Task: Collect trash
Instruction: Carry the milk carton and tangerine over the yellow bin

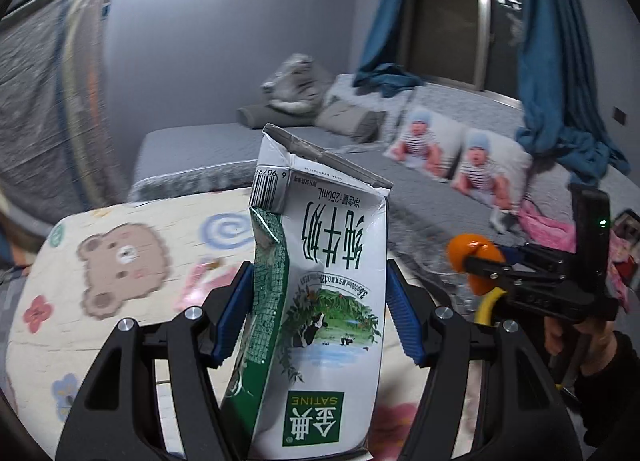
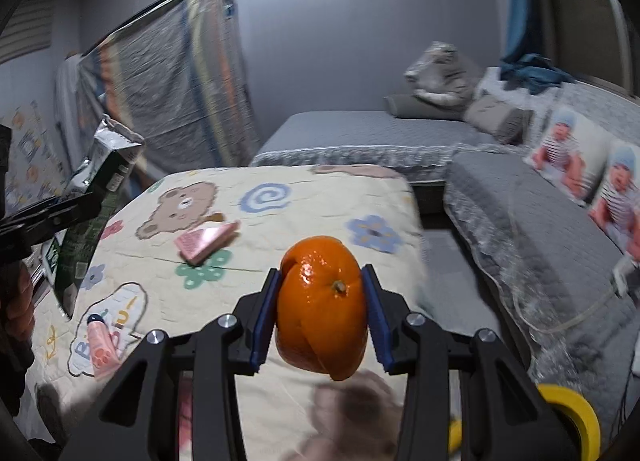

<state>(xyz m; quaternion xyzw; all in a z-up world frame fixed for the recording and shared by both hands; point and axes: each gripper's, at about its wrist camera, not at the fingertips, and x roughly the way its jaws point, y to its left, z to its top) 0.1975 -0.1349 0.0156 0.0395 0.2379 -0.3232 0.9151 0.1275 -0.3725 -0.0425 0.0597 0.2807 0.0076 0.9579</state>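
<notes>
Two grippers each carry a piece of trash above a bear-print blanket [image 2: 320,189]. Low in the centre of the left wrist view, the left gripper [image 1: 318,301] has its blue pads pressed on both sides of a crumpled milk carton [image 1: 320,293], which stands upside down with its torn end pointing up the frame. In the right wrist view, lower centre, the right gripper [image 2: 322,301] is clamped on an orange peel [image 2: 322,305] that curls round like a whole fruit, stem nub showing. A yellow ring [image 2: 572,417] sits at the lower right edge. Further out on the blanket lie a pink packet [image 2: 206,241] near the middle and a pink tube [image 2: 102,345] at lower left. Beyond, a grey bed [image 2: 360,133] holds grey pillows [image 2: 496,117], with two baby-print cushions [image 2: 592,177] at right. Blue curtains [image 1: 548,41] frame a dark window [image 1: 460,21] in the upper right of the left view.
</notes>
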